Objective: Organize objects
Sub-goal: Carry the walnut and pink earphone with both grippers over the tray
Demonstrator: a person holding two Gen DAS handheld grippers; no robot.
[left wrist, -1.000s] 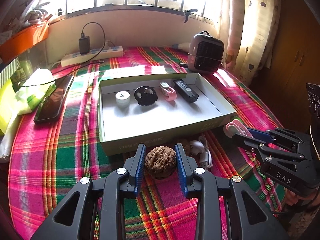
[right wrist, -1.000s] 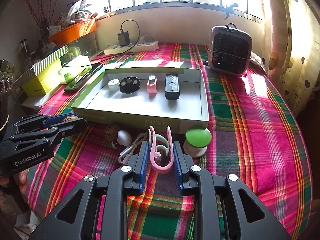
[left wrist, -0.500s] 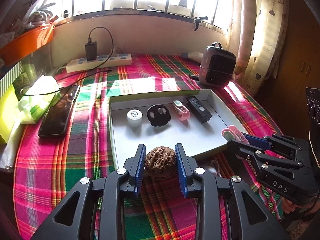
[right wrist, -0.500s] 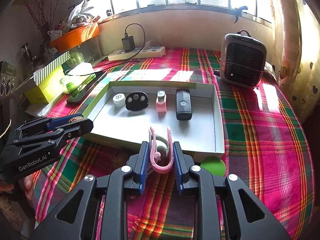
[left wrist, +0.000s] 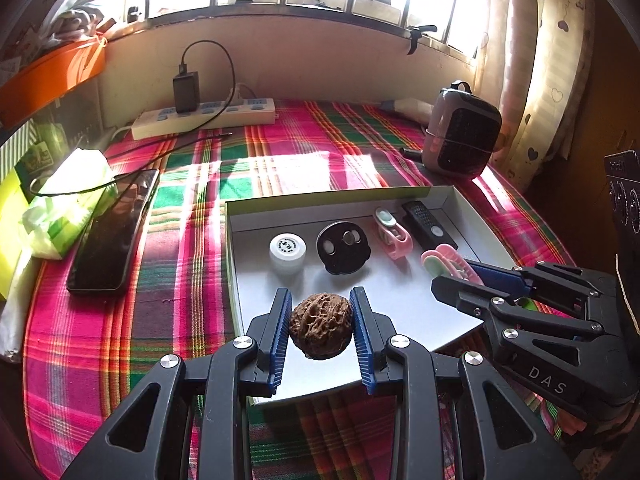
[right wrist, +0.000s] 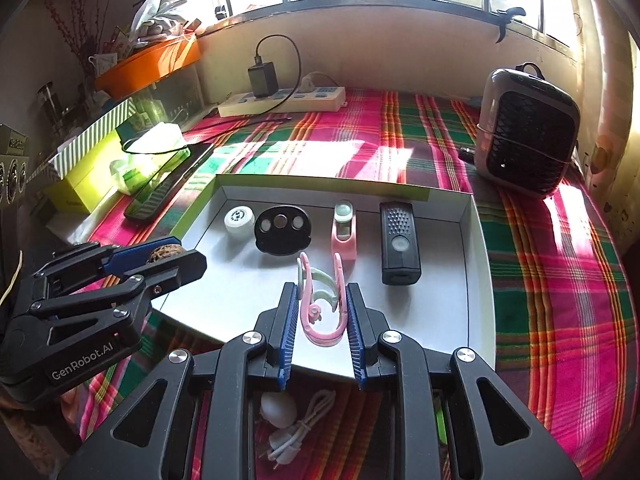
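My left gripper (left wrist: pixel 320 330) is shut on a brown walnut (left wrist: pixel 321 330) and holds it above the near left part of the shallow white box (left wrist: pixel 404 196). My right gripper (right wrist: pixel 322 312) is shut on a pink and mint clip (right wrist: pixel 322 304) above the box's near middle (right wrist: pixel 476 264). Each gripper shows in the other's view: the right one (left wrist: pixel 452 276), the left one (right wrist: pixel 176 258). In the box lie a white round cap (right wrist: pixel 239 219), a black disc (right wrist: pixel 283 229), a pink clip (right wrist: pixel 344 232) and a black remote (right wrist: pixel 399 236).
A small heater (right wrist: pixel 528 132) stands at the back right. A power strip (right wrist: pixel 282 100) lies by the wall. A phone (left wrist: pixel 112 232), a green tissue pack (left wrist: pixel 64 204) and a yellow box (right wrist: pixel 86 168) sit at the left. A white cable (right wrist: pixel 296 428) lies under my right gripper.
Both grippers have risen and moved forward with their loads, from the cloth in front of the box to above the box's near part.
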